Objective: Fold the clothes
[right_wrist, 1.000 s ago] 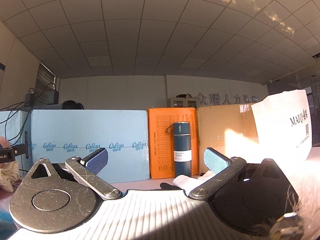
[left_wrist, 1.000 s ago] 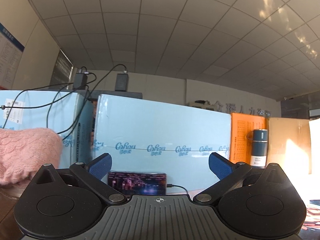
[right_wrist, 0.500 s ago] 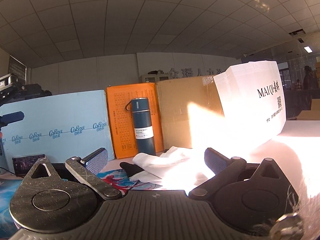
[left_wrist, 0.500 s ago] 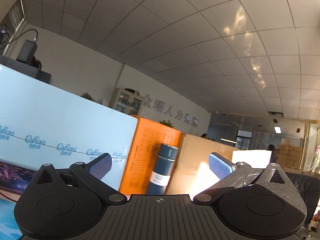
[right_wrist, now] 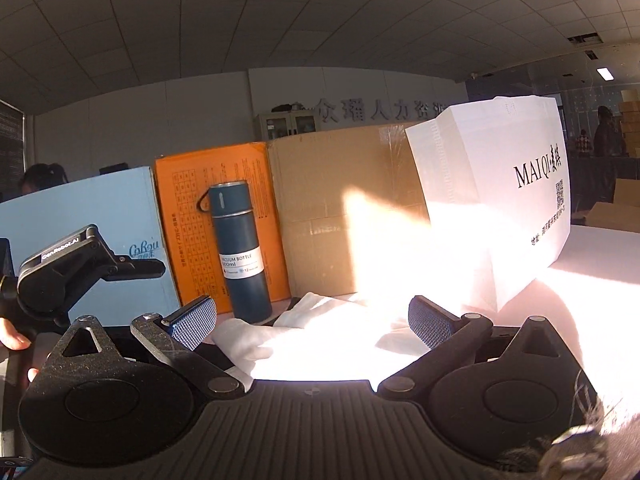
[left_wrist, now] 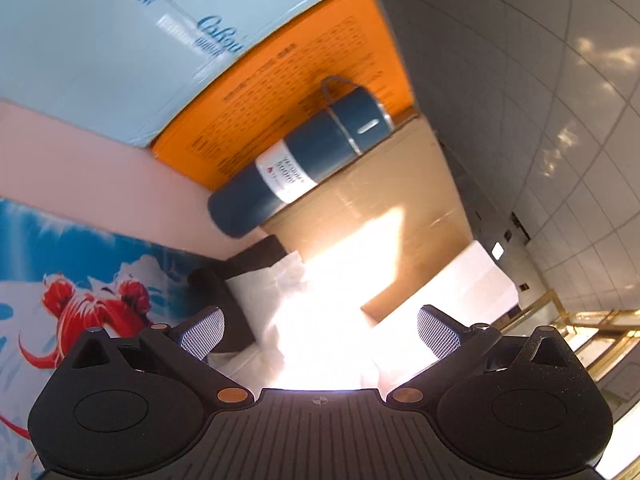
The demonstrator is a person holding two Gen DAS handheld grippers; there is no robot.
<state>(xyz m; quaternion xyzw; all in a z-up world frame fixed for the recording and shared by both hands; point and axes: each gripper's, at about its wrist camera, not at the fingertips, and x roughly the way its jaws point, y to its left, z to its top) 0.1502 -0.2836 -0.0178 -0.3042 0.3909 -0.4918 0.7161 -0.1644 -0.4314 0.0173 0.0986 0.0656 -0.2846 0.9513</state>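
1. Left gripper (left_wrist: pixel 319 330): jaws spread wide, nothing between the blue textured pads (left_wrist: pixel 202 332). Its camera view is rolled strongly to one side, so the scene appears tilted.
2. Right gripper (right_wrist: pixel 312 322): jaws likewise spread, pads empty; view level.
3. White garment (right_wrist: pixel 320 332) lies crumpled on the table just ahead of both grippers, partly washed out by hard sunlight. In the left wrist view the same garment (left_wrist: pixel 280 300) sits between the fingers' line of sight, overlapping a dark cloth (left_wrist: pixel 236 280) at its near edge. Neither gripper touches it.
4. Behind the garment: dark blue vacuum bottle (right_wrist: pixel 239 250), upright, standing in front of an orange box (right_wrist: pixel 188 208). Light blue carton (right_wrist: pixel 100 216) to the left of the orange box, brown cardboard box (right_wrist: pixel 332 208) to its right.
5. White "MAIQI" bag (right_wrist: pixel 500 200) stands at right, beside the cardboard box.
6. Left wrist view also shows a printed mat (left_wrist: pixel 80 280), blue with a red figure, under the clothing's near side.
7. Left gripper's body (right_wrist: pixel 72 264) is visible at far left of the right wrist view.
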